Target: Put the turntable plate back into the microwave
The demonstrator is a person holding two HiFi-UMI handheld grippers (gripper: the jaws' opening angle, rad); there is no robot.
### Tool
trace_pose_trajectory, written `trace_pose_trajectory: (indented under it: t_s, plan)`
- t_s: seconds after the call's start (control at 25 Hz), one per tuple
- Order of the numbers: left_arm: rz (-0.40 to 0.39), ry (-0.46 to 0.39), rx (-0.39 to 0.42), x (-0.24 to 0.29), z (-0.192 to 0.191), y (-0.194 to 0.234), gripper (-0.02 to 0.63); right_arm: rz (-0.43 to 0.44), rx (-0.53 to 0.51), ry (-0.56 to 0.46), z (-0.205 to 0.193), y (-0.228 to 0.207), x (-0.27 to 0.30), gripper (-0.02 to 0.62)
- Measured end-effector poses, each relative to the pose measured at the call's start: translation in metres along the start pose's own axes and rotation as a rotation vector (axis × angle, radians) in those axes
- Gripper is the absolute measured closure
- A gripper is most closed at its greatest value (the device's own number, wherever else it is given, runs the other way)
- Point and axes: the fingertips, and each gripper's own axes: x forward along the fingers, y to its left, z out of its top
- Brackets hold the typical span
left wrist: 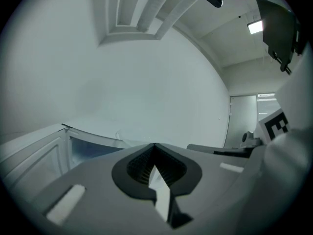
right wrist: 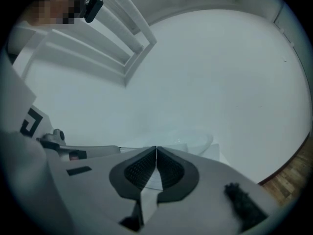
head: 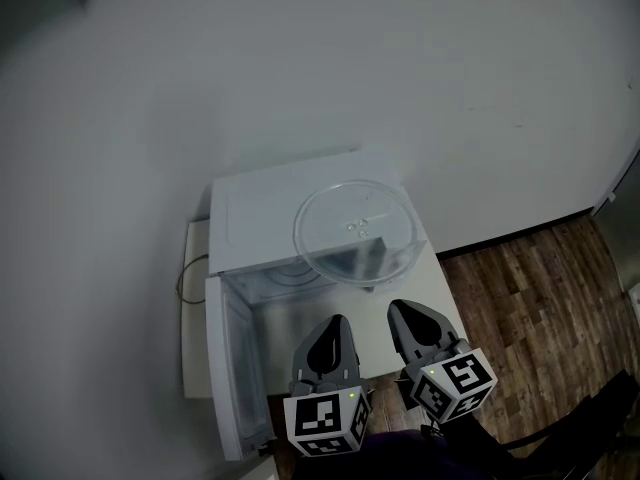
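Nearest to us, the left gripper and the right gripper sit side by side at the bottom of the head view, marker cubes toward the camera and tips pointing at the microwave. In its own view, the left gripper has its jaws pressed together with nothing between the ribbed pads. It's the same for the right gripper: jaws together, nothing held. Neither one touches anything.

Just past the tips, the microwave stands open. Its door is swung out on the left side of the head view, beside the left gripper. The cavity gapes pale and lit right in front of both tips.

Now the plate: clear glass, round, lying flat on top of the microwave toward its right front corner. Its near rim hangs out over the opening, so it is not inside. The right gripper view catches that rim just above its jaw tips.

The microwave rests on a white table, and a thin cable loops at its left side. Wood floor shows off to the right, and a plain white wall fills everything behind.
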Motion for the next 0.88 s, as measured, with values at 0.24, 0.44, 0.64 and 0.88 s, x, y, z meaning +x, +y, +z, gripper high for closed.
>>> trace_pose_trajectory:
  t_s: [0.24, 0.44, 0.64, 0.88]
  plan:
    - [0.013, 0.040, -0.021, 0.015, -0.007, 0.033, 0.601, -0.026, -0.015, 0.006, 0.003, -0.004, 0.020, 0.584]
    - [0.018, 0.056, -0.060, 0.023, -0.010, 0.046, 0.601, -0.052, -0.004, 0.037, -0.003, -0.016, 0.026, 0.584]
    - [-0.051, 0.089, -0.056, 0.039, -0.017, 0.026, 0.601, -0.005, 0.038, 0.119, -0.018, -0.039, 0.026, 0.584]
    - [-0.015, 0.165, -0.060, 0.048, -0.032, 0.024, 0.483, -0.061, 0.120, 0.133, -0.019, -0.075, 0.020, 0.581]
